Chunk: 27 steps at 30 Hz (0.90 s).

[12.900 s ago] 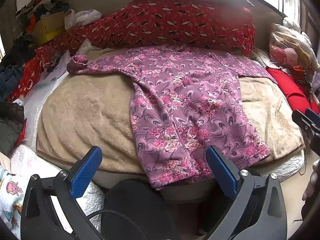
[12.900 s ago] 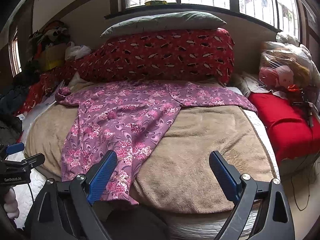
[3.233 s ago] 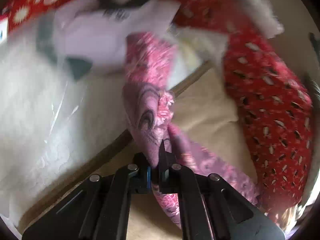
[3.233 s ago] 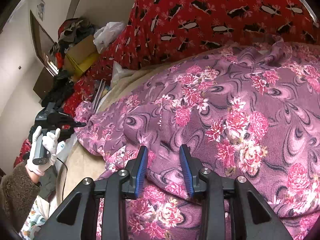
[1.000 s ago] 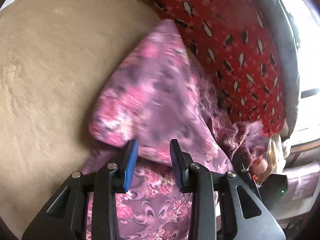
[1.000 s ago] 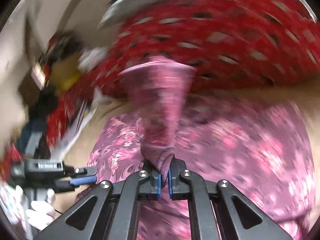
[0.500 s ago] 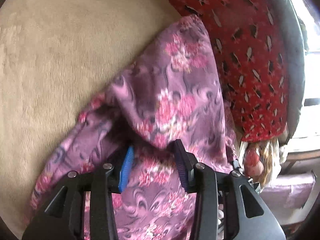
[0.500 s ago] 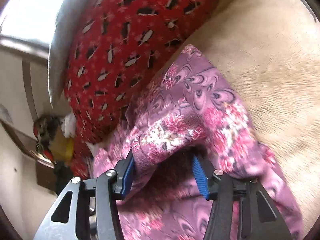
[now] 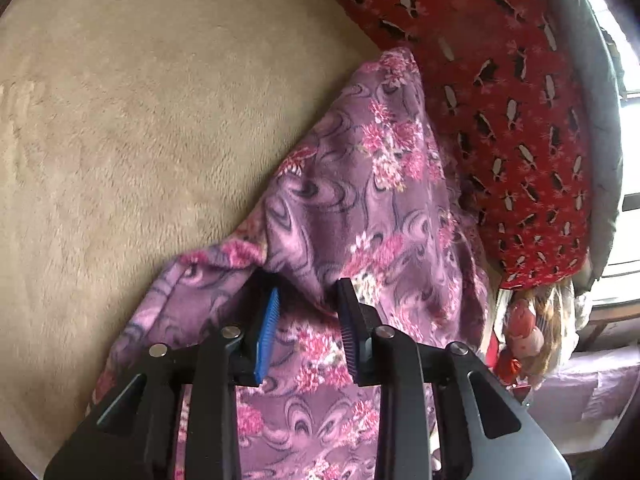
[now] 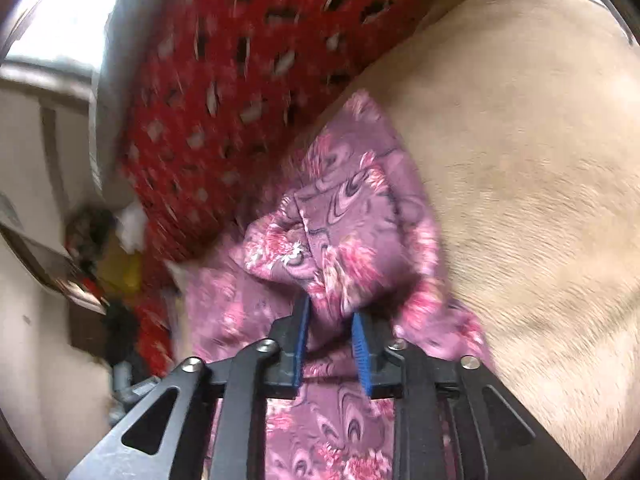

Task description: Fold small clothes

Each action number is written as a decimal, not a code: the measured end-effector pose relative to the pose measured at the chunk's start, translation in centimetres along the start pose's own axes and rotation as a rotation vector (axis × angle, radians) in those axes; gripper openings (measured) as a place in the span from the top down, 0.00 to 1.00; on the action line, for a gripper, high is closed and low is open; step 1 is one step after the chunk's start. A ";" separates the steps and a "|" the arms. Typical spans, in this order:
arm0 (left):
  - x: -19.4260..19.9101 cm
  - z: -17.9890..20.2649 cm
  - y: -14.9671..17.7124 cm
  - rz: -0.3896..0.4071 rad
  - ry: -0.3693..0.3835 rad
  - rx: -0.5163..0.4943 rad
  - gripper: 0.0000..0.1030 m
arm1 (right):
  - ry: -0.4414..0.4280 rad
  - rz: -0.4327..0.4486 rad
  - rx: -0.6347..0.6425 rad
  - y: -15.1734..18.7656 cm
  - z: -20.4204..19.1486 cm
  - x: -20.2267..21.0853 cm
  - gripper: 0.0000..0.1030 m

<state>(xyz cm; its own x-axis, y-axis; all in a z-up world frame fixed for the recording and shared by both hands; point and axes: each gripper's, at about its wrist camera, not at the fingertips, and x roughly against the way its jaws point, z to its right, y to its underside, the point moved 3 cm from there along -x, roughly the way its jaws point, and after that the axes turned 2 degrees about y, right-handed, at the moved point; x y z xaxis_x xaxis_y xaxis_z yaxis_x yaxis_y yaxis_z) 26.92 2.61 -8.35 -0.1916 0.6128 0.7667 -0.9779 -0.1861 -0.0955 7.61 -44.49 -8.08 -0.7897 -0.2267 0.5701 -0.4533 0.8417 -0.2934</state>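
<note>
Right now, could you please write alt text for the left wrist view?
The open left gripper hovers over a purple floral garment with a sleeve folded onto it, lying on a tan blanket. A red patterned cushion lies beyond.

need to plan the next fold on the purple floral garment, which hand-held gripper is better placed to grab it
Right, probably. The right hand-held gripper already has a bunched fold of the purple floral garment between its narrowly open fingers. The left hand-held gripper is open wider, with the cloth edge only reaching its fingertips.

surface: tan fleece blanket [image 9: 140, 128] | on it: purple floral garment [image 9: 360, 208] | far edge: red patterned bedding [image 9: 500, 80], possibly a bolster
</note>
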 end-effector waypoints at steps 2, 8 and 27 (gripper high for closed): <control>-0.1 0.5 0.5 -0.012 0.003 -0.017 0.75 | -0.068 0.066 -0.080 -0.6 0.9 1.1 0.42; -1.2 2.1 -0.2 0.001 -0.078 -0.059 0.79 | -0.040 0.090 -0.160 -3.4 1.8 -0.3 0.96; 0.2 7.6 0.9 0.127 -0.134 -0.368 0.83 | 0.100 0.119 0.337 -2.3 -5.9 0.2 0.78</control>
<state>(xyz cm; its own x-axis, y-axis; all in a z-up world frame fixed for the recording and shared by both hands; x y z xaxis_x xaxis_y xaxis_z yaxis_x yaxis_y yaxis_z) 26.61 -3.31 -3.48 -0.3240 0.4927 0.8076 -0.9166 0.0478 -0.3969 10.92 -43.60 -2.76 -0.8084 -0.0737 0.5840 -0.4844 0.6470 -0.5889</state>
